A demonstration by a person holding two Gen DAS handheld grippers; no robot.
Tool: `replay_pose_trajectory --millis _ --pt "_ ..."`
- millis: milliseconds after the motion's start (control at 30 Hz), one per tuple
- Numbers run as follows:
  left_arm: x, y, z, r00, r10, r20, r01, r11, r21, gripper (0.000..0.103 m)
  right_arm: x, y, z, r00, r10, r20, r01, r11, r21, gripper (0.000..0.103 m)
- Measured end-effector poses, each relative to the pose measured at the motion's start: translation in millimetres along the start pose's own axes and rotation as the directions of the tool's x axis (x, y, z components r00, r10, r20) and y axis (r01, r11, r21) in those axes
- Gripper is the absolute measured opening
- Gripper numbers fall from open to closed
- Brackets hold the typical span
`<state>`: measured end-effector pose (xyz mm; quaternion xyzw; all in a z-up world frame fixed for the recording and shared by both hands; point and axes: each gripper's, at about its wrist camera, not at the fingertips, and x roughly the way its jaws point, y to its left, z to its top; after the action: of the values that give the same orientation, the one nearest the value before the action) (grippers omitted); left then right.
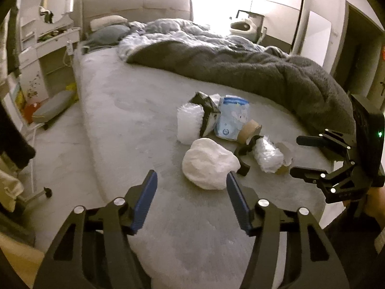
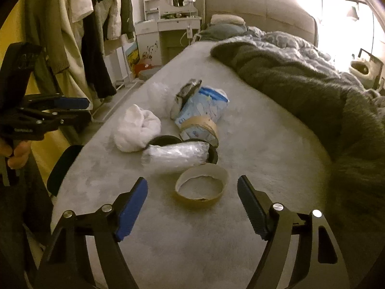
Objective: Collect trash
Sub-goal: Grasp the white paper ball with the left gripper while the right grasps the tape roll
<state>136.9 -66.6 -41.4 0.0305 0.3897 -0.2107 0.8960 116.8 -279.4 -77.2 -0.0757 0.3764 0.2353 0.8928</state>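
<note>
A heap of trash lies on the grey bed (image 1: 149, 110). My left gripper (image 1: 191, 177) is open, with a crumpled white wad (image 1: 209, 166) just ahead of its blue pads and close to the right one. Behind the wad are bubble wrap (image 1: 189, 125), a blue-and-white plastic pack (image 1: 232, 118) and a brown tape roll (image 1: 250, 131). My right gripper (image 2: 192, 180) is open too, low over the bed. An empty cardboard ring (image 2: 202, 187) lies just in front, between its fingertips and untouched. A clear plastic roll (image 2: 175, 155) lies beyond the ring, over a black item.
A dark fluffy blanket (image 1: 264, 77) and a rumpled duvet cover the right side of the bed. Pillows lie by the headboard. A white dressing table (image 2: 168, 29) and hanging clothes (image 2: 79, 31) stand left of the bed. A hand (image 2: 16, 154) holds the left gripper.
</note>
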Motion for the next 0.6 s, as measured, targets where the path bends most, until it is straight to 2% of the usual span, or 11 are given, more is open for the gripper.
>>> replay_pose_trajectory --millis 133,400,600 --pt "15.4 6.8 3.0 0.998 -0.062 -0.007 0.062 0.997 -0.036 0.062 15.7 -3.1 3.0 1.0 0.016 -0.017 -0.016 1.0 -0.003 0.077" --pt "45.8 6.8 11.6 0.988 -0.147 -0.039 0.144 0.987 -0.073 0.062 35.6 -8.2 1.9 0.998 0.032 -0.057 -0.031 0.999 0.014 0.068" --pt "66.1 11.3 14.4 0.984 -0.163 -0.075 0.154 0.981 -0.114 0.055 38.8 -12.8 -2.1 0.996 0.051 -0.07 -0.049 0.998 0.031 0.062"
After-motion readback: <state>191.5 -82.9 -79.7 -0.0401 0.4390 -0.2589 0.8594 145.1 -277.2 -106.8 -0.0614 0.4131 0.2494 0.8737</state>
